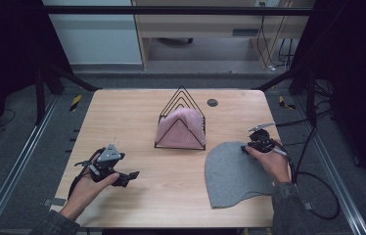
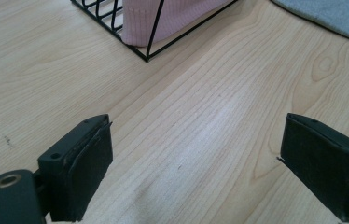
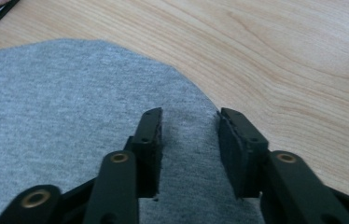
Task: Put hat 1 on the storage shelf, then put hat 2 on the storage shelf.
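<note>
Hovering my right claw (image 3: 189, 140), jaws partly apart, over the grey hat (image 3: 70, 116); left claw (image 2: 196, 163) gapes above the worktop (image 2: 186, 102).

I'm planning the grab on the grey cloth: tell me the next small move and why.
Probably close the right hand-held gripper a little more and pinch the grey cloth. Its jaws stand part open over the cloth's edge, fabric between them, pads not yet pressing.

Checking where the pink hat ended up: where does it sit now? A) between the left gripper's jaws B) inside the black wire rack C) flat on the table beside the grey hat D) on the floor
B: the pink hat sits inside the black wire rack at mid-table.
</note>
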### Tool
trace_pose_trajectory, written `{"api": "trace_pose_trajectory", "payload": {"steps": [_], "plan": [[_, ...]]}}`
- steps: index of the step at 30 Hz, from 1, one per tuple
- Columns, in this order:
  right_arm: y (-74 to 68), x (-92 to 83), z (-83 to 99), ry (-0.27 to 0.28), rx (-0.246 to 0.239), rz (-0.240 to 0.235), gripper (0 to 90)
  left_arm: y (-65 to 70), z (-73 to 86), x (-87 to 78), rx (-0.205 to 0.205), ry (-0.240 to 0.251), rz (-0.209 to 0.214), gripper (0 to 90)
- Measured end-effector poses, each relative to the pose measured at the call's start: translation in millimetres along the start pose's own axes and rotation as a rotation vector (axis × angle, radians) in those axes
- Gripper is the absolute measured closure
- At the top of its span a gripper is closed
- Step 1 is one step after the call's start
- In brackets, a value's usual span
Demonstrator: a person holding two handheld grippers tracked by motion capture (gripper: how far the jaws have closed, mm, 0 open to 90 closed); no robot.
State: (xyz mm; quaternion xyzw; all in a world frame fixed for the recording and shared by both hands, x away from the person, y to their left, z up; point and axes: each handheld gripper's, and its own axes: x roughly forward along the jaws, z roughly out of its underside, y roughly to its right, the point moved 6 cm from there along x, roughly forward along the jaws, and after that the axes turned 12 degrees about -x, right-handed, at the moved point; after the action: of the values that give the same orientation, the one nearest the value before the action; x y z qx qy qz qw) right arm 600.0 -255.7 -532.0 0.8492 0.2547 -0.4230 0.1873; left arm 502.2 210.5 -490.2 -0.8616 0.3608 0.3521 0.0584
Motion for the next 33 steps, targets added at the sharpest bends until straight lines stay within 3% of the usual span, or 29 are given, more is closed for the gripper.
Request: {"api": "trace_pose_trajectory", "payload": {"steps": [3,8,13,15,22,33], "plan": [[-1.5,-0.8,0.5,-0.004,-0.008,-0.016,70.0,0.7,1.7,2.4,-0.009,-0.001,0.027,8.9],[-5.5,-1.4,-0.1,-0.009,-0.01,-0.051,84.7,-1.4,3.9,3.8,-0.03,-0.003,0.031,9.2],[-11.5,-7.9,-1.2,0.014,-0.022,-0.059,86.0,-2.6,6.1,4.1,-0.029,-0.014,0.037,12.5],[-17.5,-17.2,-3.8,0.062,-0.03,-0.075,86.1,-4.4,6.7,4.3,-0.035,-0.016,0.033,12.5],[-43.4,-67.8,-20.2,0.2,-0.141,-0.081,86.3,-8.9,8.4,7.6,-0.051,-0.029,0.028,11.5],[-105.4,-136.4,-49.8,0.378,-0.305,-0.138,86.4,-5.2,6.7,5.2,-0.05,-0.008,0.057,11.6]]}}
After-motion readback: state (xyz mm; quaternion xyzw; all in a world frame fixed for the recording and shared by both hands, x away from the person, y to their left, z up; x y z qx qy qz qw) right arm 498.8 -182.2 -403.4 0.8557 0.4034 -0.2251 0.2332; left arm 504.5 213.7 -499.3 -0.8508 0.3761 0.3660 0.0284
